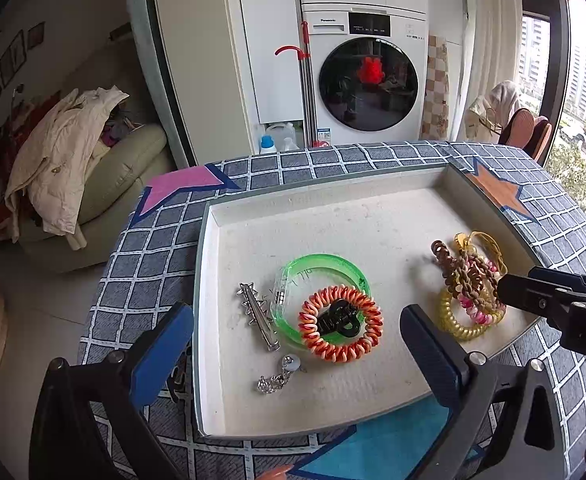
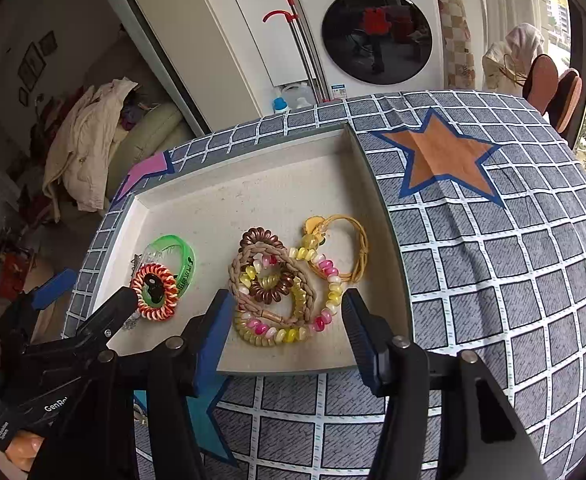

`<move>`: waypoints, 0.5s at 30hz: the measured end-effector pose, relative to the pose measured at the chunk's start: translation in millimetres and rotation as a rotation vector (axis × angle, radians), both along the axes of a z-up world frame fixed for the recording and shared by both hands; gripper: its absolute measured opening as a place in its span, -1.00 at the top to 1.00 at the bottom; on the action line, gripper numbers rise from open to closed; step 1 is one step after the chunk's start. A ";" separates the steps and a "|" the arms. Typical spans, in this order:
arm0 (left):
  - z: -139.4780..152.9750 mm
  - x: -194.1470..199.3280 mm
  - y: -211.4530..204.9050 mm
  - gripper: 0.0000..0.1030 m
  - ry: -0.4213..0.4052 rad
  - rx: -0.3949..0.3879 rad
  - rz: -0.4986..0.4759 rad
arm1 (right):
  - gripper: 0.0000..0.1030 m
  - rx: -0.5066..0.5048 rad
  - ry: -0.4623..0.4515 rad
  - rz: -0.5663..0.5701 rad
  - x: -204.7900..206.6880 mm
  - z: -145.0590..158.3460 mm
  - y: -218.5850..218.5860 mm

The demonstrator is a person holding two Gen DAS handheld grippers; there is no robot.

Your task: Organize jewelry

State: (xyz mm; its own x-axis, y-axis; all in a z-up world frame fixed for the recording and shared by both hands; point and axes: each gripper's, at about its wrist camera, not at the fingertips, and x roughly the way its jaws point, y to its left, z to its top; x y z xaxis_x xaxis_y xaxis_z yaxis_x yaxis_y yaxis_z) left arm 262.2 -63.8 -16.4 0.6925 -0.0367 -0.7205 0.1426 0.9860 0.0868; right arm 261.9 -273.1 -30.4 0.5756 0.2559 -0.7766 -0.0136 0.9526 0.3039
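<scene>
The left tongs (image 1: pixel 297 354) stand wide open with nothing between the pads, hovering over the near left part of the tray (image 1: pixel 333 208). Just ahead of them lie the orange coil tie (image 1: pixel 340 328) with a black clip (image 1: pixel 339 320) in its middle, resting partly on the green bangle (image 1: pixel 325 276). To their left is a silver barrette (image 1: pixel 259 316), and nearest the tongs a small silver chain (image 1: pixel 279 376).

The right tongs (image 2: pixel 287 332) are partly open and hold nothing. The tangled heap (image 2: pixel 277 288) of coil ties, braided band and bead bracelet lies just ahead of them and partly between the fingers. The yellow cord bracelet (image 2: pixel 347 240) lies beyond it, near the tray's right wall. No earlier picture is given, so only the present stance can be told.

Risks, as I judge them: the heap is interlocked, so closing on one loop would likely drag its neighbours up and spill them onto the checked surface (image 2: pixel 493 280). On the left, the tie, clip and bangle overlap; a grip there may catch two at once, or flick the clip away. The chain is thin and flat and could slip through the pads. The two tongs work close together and could knock each other.
</scene>
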 end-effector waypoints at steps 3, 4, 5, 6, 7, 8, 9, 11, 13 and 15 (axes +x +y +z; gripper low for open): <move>0.0 -1.3 2.3 -1.00 0.013 -0.005 0.004 | -0.31 0.012 0.001 0.008 0.1 0.0 2.0; 0.1 -2.0 2.9 -1.00 0.015 -0.005 0.006 | -0.38 0.017 0.000 0.011 -0.4 0.3 2.6; 0.4 -2.9 3.3 -1.00 0.017 -0.005 0.009 | -0.48 0.018 -0.006 0.016 -1.1 1.1 3.5; 0.3 -3.8 3.6 -1.00 0.018 -0.005 0.010 | -0.55 0.014 -0.014 0.024 -2.2 2.4 5.1; 0.7 -4.8 3.7 -1.00 0.019 -0.005 0.012 | -0.60 0.002 -0.027 0.030 -3.9 4.0 7.4; 0.5 -5.5 4.1 -1.00 0.020 -0.005 0.015 | -0.60 -0.017 -0.042 0.034 -5.9 5.9 10.0; 0.8 -6.6 3.9 -1.00 0.019 -0.005 0.016 | -0.61 -0.040 -0.056 0.038 -8.2 7.5 13.1; 0.5 -9.4 3.3 -1.00 0.020 -0.004 0.019 | -0.63 -0.082 -0.082 0.039 -12.4 10.4 17.7; 1.2 -12.6 2.7 -1.00 0.019 -0.003 0.026 | -0.73 -0.105 -0.108 0.035 -16.1 12.8 19.5; 2.4 -15.6 2.8 -1.00 0.016 -0.002 0.032 | -0.99 -0.111 -0.138 0.025 -19.9 14.9 19.2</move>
State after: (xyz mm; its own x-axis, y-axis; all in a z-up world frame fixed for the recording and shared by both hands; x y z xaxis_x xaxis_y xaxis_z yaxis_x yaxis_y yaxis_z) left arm 246.6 -61.0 -14.0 0.6816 -0.0164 -0.7316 0.1125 0.9902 0.0826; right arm 242.0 -253.8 -15.5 0.6736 0.1886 -0.7147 -0.0721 0.9790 0.1905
